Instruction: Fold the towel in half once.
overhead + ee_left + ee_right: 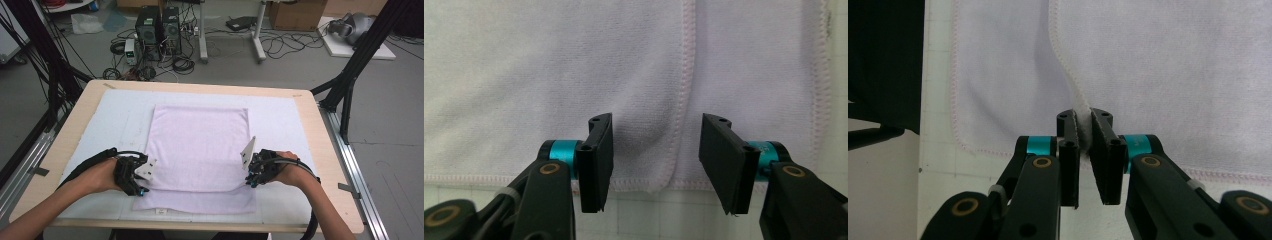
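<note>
A pale lilac towel (200, 145) lies on the white mat, its near part folded into two layers. My right gripper (250, 180) is at the towel's near right side. In the right gripper view it (1083, 117) is shut on the hemmed edge of the towel's (1173, 75) upper layer, which rises slightly into the pads. My left gripper (141, 181) is at the near left side. In the left gripper view its jaws (657, 120) stand apart above the towel (549, 75), with the upper layer's hem running between them and not pressed.
A white mat (280, 115) covers most of the wooden table (330, 150). Black frame posts (350, 75) stand at the table's far corners. Computers and loose cables (155, 30) sit on the floor beyond the far edge.
</note>
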A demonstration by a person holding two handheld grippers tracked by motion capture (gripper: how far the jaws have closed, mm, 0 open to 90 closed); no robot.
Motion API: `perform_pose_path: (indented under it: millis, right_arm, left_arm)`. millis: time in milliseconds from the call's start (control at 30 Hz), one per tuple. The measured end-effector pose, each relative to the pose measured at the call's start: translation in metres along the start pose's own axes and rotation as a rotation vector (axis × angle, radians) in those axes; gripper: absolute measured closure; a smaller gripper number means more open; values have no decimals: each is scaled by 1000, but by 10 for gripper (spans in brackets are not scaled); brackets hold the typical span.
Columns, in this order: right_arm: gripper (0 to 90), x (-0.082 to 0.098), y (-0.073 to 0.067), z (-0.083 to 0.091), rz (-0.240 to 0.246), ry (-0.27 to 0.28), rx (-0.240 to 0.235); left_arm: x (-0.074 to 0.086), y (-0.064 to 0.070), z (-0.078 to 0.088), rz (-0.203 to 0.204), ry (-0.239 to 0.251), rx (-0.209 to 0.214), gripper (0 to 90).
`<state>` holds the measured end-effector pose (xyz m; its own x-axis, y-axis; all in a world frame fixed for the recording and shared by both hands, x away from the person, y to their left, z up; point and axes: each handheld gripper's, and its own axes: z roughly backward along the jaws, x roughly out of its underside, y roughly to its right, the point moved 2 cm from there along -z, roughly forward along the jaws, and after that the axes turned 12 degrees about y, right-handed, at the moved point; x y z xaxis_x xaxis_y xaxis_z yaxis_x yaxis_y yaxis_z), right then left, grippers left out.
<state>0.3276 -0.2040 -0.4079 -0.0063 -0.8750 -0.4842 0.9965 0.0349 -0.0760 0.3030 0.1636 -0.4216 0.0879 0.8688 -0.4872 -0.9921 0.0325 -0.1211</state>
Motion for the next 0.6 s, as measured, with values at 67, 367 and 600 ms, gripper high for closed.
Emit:
perform_pose_path:
  millis: [67,367,600]
  right_arm:
    - [826,1,0,0,-7,3,-1]
    - [826,2,1,-1,0,7,-1]
    - [836,2,-1,6,5,53,-2]
  left_arm:
    - [-1,0,-3,-4,-20,-2,554]
    - [-6,-4,-6,2,-55,18,807]
    - [-6,-8,6,28,-4,39,847]
